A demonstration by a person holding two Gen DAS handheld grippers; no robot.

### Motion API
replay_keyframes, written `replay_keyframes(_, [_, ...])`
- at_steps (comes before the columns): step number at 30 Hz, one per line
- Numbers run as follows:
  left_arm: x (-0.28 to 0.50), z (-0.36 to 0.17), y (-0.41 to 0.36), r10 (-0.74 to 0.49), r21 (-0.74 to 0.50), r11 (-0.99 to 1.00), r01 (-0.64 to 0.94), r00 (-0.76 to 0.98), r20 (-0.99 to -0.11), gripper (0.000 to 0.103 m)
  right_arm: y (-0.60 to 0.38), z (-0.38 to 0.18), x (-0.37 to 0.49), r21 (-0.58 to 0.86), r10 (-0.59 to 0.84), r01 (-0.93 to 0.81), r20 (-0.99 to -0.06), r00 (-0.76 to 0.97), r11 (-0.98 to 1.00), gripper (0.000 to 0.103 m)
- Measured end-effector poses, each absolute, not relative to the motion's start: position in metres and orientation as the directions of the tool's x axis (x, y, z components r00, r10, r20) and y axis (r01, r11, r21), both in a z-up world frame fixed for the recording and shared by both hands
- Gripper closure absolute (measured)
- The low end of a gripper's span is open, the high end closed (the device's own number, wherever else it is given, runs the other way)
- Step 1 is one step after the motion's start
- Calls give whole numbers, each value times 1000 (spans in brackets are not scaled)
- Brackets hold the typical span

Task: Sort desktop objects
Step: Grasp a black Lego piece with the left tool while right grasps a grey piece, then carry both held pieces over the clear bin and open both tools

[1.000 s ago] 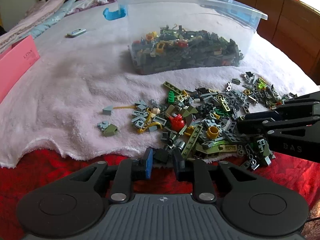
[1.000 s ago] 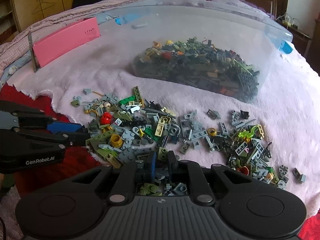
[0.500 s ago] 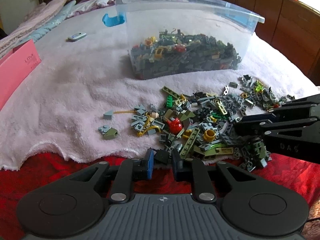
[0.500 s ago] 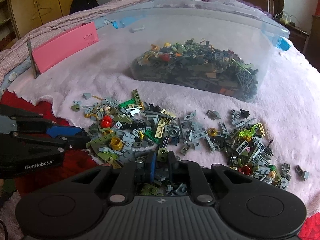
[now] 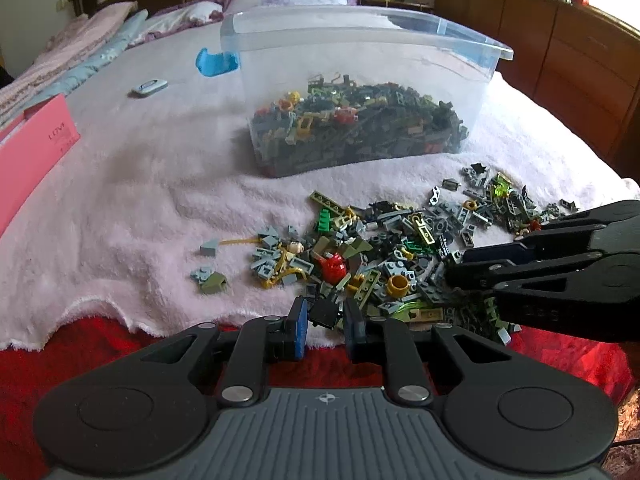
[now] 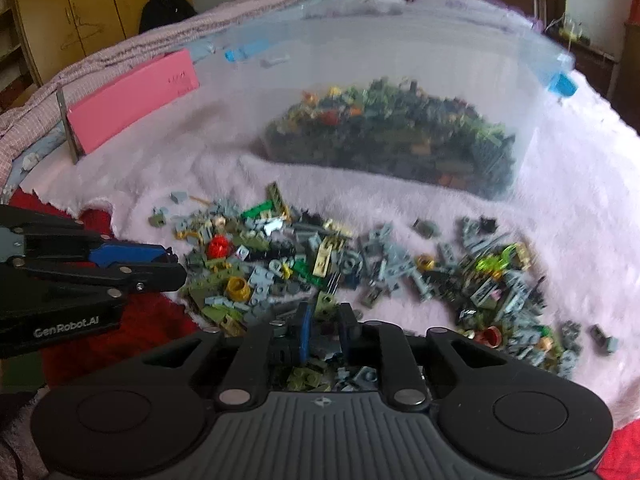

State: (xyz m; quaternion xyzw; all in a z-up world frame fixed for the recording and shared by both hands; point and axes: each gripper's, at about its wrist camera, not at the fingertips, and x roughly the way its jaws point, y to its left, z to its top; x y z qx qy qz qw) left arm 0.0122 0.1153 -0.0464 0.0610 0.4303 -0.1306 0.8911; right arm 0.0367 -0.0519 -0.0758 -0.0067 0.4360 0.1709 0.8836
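Note:
A heap of small toy bricks (image 5: 392,248) lies on the pink towel (image 5: 140,200); it also shows in the right wrist view (image 6: 360,264). Behind it stands a clear plastic bin (image 5: 360,92) part full of bricks. My left gripper (image 5: 325,326) is shut on a small black brick (image 5: 325,314) at the towel's near edge, lifted slightly. My right gripper (image 6: 323,330) hovers over the heap's near edge, jaws narrowly apart; I cannot tell whether anything is between them. Each gripper shows side-on in the other's view, the right one (image 5: 452,272) and the left one (image 6: 176,268).
A pink box (image 5: 28,160) lies at the left edge of the towel. A small silver object (image 5: 150,87) and a blue clip (image 5: 214,62) lie left of the bin. A red blanket (image 5: 80,356) is under the towel. Wooden cabinets (image 5: 560,48) stand at right.
Both grippers have risen and drawn back a little from the heap, so the bin and bricks sit lower and farther. The left keeps the black brick. The right view is blurred by motion.

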Motion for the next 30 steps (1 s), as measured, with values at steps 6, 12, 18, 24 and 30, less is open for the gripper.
replay_keyframes(6, [13,-46,116,-182,-8,959,284,595,-783,83,-50,-78,39,131,293,-308,-769,568,942,79])
replay_keyframes(12, [12,-45,115,-187,-5,956,292,598,-779,83,-51,-76,37,104,279,-315,-760,586,943,87])
replay_keyframes(18, [12,-38,114,-199,-16,957,291,610,-767,83,-54,-62,33,98,287,-321,-730,620,942,87])
replay_keyframes(24, [12,-31,110,-212,-22,954,301,618,-757,83,-60,-52,30,102,291,-317,-714,637,943,87])
replay_keyframes(30, [11,-24,109,-219,-25,953,302,630,-745,83,-61,-48,28,102,294,-320,-709,641,942,87])
